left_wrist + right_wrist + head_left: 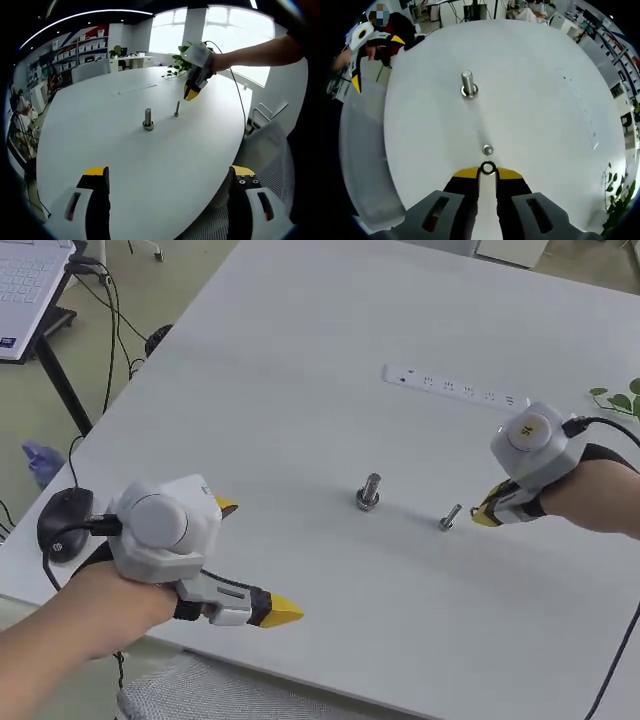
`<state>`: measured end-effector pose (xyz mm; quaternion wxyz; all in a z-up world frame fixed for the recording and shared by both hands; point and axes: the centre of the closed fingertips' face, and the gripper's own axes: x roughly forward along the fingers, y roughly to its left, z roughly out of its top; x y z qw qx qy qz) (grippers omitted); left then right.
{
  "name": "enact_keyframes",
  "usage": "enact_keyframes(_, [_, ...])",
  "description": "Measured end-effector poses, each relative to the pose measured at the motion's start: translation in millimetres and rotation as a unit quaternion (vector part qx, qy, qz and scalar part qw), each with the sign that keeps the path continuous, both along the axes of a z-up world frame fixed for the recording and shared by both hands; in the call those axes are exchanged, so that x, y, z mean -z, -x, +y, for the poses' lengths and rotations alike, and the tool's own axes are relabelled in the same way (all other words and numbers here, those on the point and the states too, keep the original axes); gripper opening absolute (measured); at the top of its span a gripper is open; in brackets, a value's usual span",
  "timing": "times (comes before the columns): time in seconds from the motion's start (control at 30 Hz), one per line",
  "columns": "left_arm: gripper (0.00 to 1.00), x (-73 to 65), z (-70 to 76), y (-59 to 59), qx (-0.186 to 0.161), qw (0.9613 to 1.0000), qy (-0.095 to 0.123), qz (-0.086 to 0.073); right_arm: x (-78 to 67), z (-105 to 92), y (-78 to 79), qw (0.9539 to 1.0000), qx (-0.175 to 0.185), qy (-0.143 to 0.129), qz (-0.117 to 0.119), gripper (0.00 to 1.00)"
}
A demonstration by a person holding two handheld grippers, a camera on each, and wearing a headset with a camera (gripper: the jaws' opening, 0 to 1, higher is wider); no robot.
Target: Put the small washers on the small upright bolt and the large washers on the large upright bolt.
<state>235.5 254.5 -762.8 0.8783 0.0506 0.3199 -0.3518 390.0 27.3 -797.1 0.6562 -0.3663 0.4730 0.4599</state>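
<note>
The left gripper (255,560) is held nearest, low over the near side of the white table (300,390). Its yellow-tipped jaws are spread wide apart, and nothing is held between them. The right gripper (488,173) is held over the right side of the table. Its jaws are closed on a small washer (488,163), which is pinched at the tips. The small bolt (488,149) is stood upright just past the washer, close but not touching. The big bolt (468,83) is stood further off, to the left of the small one in the head view. A white power strip (455,387) is laid behind the bolts. A black mouse (62,523) is seen by the table's left edge.
</note>
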Motion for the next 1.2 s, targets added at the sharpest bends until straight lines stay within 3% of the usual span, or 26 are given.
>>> enact_keyframes(0.33, [1.00, 0.7, 2.2, -4.4, -0.004, 1.0000, 0.000, -0.003, 1.3, 8.5, -8.2, 0.9999, -0.010, -0.001, -0.001, 0.12])
enact_keyframes(0.7, [1.00, 4.5, 5.1, -1.0, -0.002, 1.0000, -0.008, 0.000, 6.9, 17.6, -9.0, 0.9998, -0.020, 0.001, 0.002, 0.12])
enact_keyframes(0.8, [0.99, -0.4, 5.6, -2.9, -0.012, 0.9999, 0.008, 0.001, 8.0, 18.7, -11.5, 0.9998, -0.021, 0.003, -0.001, 0.12])
enact_keyframes(1.07, [0.95, 7.4, 7.5, 0.3, 0.009, 0.9995, -0.029, 0.002, 12.7, 16.9, -11.2, 0.9996, -0.025, 0.014, 0.002, 0.12])
enact_keyframes(1.2, [0.94, 6.9, 6.5, 1.4, 0.010, 0.9997, -0.024, 0.005, 13.7, 17.2, -10.5, 0.9996, -0.025, 0.014, 0.004, 0.12])
